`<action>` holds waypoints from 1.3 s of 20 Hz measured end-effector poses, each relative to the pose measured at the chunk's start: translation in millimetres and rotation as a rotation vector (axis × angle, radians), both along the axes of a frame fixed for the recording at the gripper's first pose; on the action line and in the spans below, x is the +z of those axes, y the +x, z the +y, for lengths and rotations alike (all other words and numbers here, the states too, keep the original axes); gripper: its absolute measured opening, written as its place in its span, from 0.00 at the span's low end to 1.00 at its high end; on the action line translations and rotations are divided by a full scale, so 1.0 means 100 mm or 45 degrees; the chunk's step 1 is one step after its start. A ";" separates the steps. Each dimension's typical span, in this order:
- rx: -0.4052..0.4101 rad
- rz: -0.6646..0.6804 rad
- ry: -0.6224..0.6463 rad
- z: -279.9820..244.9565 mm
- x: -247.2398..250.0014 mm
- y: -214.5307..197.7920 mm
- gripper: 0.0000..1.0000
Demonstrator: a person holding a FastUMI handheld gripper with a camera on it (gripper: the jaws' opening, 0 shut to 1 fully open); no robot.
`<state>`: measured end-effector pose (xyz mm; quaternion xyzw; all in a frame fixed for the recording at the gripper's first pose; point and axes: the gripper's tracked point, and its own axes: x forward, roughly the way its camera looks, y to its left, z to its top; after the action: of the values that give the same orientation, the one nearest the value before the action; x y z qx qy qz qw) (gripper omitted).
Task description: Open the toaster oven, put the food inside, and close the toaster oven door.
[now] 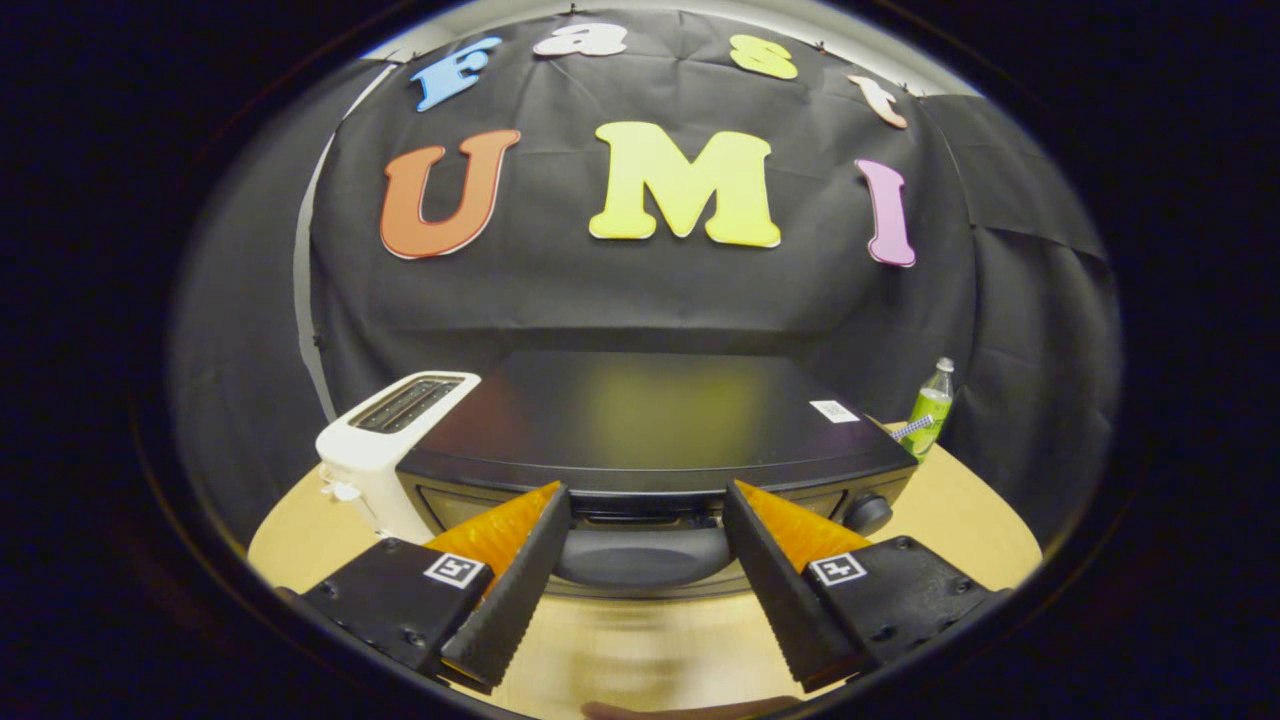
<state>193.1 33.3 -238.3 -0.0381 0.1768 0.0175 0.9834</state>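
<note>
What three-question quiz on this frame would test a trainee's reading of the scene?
1. True or false: the toaster oven door is shut.
2. What sits between the tongs' fingers? A) the oven's door handle B) the green bottle C) the white toaster
3. Fill in: the knob is on the oven's front, on the same side as the ______.

Key
1. True: the door looks flush with the front, handle up top.
2. A: the fingers are spread wide, the handle just ahead in the gap, untouched.
3. Green bottle; the white toaster stands at the oven's other side.
</note>
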 end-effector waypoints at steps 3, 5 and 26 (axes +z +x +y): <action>0.022 0.015 0.009 -0.01 -0.01 -0.11 1.00; 0.028 0.016 -0.004 -0.04 -0.04 -0.22 1.00; 0.027 0.330 0.027 -0.31 -1.52 -1.30 1.00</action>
<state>63.0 2.2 -390.1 -0.0268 0.3015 0.0347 0.9524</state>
